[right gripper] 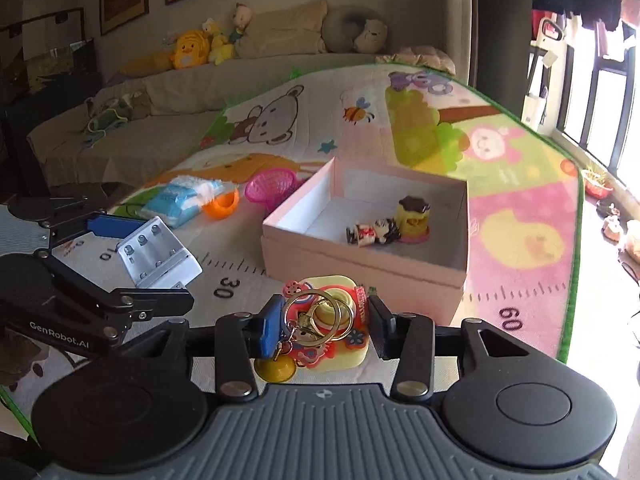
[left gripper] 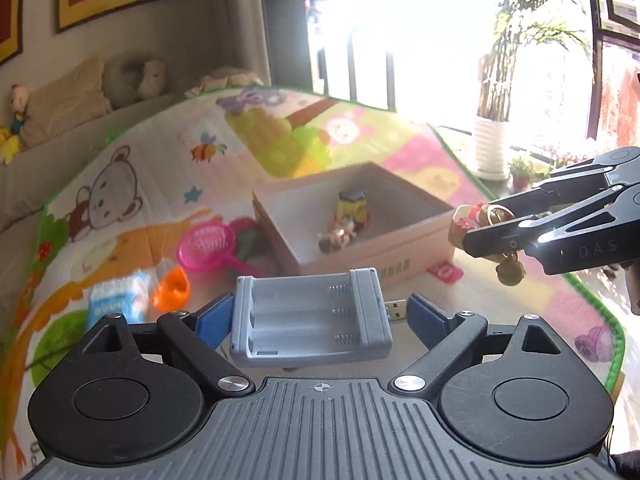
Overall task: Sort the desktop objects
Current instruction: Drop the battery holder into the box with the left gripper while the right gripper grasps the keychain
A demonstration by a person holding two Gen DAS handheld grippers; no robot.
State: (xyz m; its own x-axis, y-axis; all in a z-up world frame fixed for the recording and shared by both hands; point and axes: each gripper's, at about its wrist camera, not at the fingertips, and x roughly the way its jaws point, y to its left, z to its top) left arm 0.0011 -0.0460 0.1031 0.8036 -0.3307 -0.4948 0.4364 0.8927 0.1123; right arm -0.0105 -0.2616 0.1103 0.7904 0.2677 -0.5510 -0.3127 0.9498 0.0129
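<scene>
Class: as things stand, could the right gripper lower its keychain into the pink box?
Probably yes. The right gripper is clamped on the keychain, the pink box lies just ahead with its top open, and only two small figures sit inside.

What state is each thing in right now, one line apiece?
Left gripper: jaws wide, battery charger between them; contact unclear.
Battery charger: slots empty, tilted, off the mat.
Right gripper: shut on the keychain toy.
Keychain toy: lifted, bell dangling.
Pink box: open, no lid, holding two figurines.
Figurine: lying on its side.
Yellow figurine: upright.
Pink strainer: tipped on the mat.
Wipes pack: lying flat.
</scene>
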